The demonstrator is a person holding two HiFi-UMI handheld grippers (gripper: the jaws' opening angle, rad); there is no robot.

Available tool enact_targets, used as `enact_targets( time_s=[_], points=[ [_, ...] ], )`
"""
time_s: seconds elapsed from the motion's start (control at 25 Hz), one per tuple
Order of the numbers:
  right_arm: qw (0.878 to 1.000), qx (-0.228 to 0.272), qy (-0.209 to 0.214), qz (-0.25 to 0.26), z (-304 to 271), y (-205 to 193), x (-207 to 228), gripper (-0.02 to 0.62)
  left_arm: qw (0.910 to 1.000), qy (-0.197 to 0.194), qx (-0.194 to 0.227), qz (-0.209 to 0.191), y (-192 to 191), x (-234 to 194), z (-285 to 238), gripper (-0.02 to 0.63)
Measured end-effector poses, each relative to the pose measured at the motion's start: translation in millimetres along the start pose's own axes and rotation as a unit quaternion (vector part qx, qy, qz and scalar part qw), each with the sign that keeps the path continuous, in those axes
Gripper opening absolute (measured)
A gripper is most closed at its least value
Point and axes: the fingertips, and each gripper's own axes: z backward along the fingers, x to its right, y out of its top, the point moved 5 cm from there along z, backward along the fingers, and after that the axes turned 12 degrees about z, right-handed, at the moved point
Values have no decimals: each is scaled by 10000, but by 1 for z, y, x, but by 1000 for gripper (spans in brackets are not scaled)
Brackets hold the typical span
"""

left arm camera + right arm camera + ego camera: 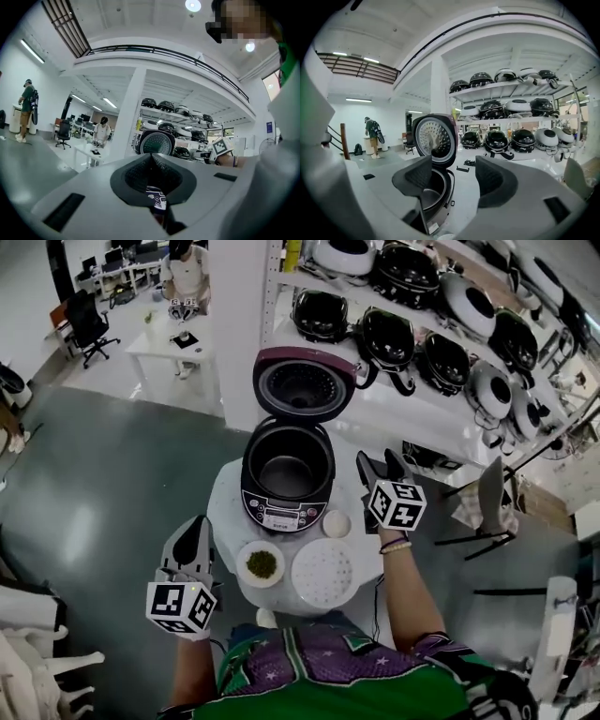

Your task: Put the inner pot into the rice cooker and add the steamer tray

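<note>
The rice cooker [286, 486] stands open on a small white round table [225, 512], its lid [305, 385] tipped back. The metal inner pot [286, 472] sits inside it. In front of the cooker lies the white perforated steamer tray [322, 573]. My right gripper [379, 463] hovers just right of the cooker, open with nothing between its pads; in its own view the right gripper [452, 178] looks at the cooker [436, 187] and the lid [433, 138]. My left gripper [194, 538] hangs off the table's left front edge, shut and empty, as the left gripper [152, 176] view confirms.
A small bowl of green stuff [261, 564] sits left of the tray and a small white round piece [336, 523] lies by the cooker's front. White shelves with several rice cookers [422, 334] stand close behind. A person [186, 273] works at a far table.
</note>
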Motion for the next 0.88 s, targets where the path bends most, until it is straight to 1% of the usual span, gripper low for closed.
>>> enact_targets(
  time_s=[0.2,0.36,0.48,0.56,0.64,0.76,0.88],
  points=[
    [9985,81,-539,-1,66,7,15,273,9981,-578,-186,-47,0,13,-22,22],
    [9966,194,-801,-78,112,7,28,264,9957,-882,-253,-128,-4,28,-28,23],
    [9940,369,-1025,-131,144,10,48,262,9947,-980,-210,-219,0,43,-31,22],
    [9928,510,-1051,-259,165,12,59,253,9941,-1039,-166,-277,1,58,-28,23],
    [9924,632,-964,-427,180,14,68,247,9937,-1065,-108,-328,2,75,-25,22],
    [9923,741,-863,-496,206,15,82,235,9940,-1033,-49,-365,3,97,-25,23],
    [9905,949,-855,-501,240,16,88,186,9950,-930,88,-349,12,111,-18,23]
  ],
)
